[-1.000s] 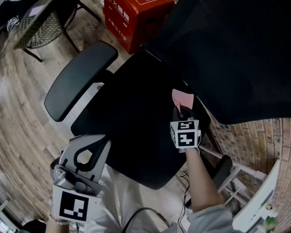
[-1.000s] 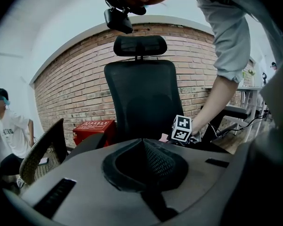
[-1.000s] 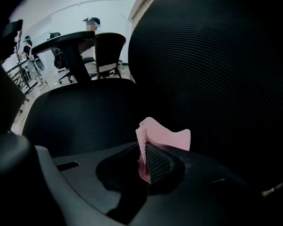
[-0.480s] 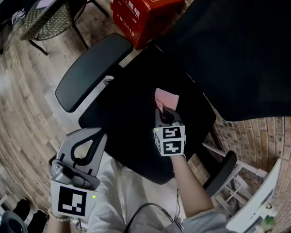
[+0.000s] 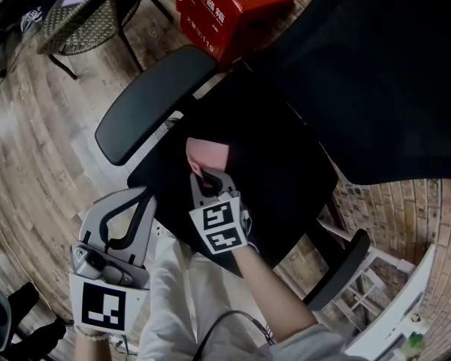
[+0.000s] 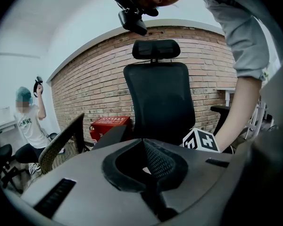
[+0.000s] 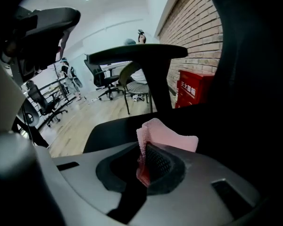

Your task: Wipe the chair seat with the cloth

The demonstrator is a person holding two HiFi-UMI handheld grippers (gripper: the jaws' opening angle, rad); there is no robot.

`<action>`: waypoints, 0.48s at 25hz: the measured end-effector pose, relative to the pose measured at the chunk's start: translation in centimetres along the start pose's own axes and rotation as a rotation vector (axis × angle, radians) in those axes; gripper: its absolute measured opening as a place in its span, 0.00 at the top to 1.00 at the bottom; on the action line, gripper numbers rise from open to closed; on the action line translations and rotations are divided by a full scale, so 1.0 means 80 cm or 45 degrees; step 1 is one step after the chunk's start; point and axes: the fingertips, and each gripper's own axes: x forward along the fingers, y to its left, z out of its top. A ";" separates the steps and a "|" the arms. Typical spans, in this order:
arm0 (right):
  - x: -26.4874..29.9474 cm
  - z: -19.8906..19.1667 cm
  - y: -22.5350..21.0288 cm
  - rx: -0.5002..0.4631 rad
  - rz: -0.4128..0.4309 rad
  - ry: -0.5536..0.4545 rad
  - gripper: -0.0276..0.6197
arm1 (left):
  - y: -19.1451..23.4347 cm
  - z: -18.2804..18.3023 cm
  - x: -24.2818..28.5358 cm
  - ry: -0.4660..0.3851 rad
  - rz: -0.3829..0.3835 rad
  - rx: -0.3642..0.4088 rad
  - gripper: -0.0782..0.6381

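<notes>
Right tongs (image 5: 204, 180) clamped on the pink cloth (image 5: 208, 155), which is pressed to the seat (image 5: 286, 164) near the armrest (image 5: 154, 100). Most of the seat lies to the right of the cloth, toward the backrest (image 5: 376, 74), so I judge the next stroke should run that way. My left tongs (image 5: 130, 205) are together on nothing, off the seat's front edge above the wood floor (image 5: 30, 141). A red box (image 5: 233, 6) stands beyond.
</notes>
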 end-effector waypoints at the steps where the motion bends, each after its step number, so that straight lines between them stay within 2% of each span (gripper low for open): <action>1: 0.004 0.007 0.013 -0.029 0.028 -0.010 0.87 | 0.002 0.000 -0.002 0.001 0.006 0.002 0.87; 5: 0.013 0.034 0.064 -0.190 0.138 -0.035 0.87 | 0.005 -0.001 -0.007 0.004 0.018 0.016 0.87; 8: 0.019 0.045 0.085 -0.205 0.191 -0.047 0.87 | 0.009 -0.002 -0.009 0.004 0.026 0.010 0.87; 12: 0.022 0.039 0.086 -0.221 0.197 -0.022 0.87 | 0.008 -0.005 -0.007 0.014 0.021 0.015 0.87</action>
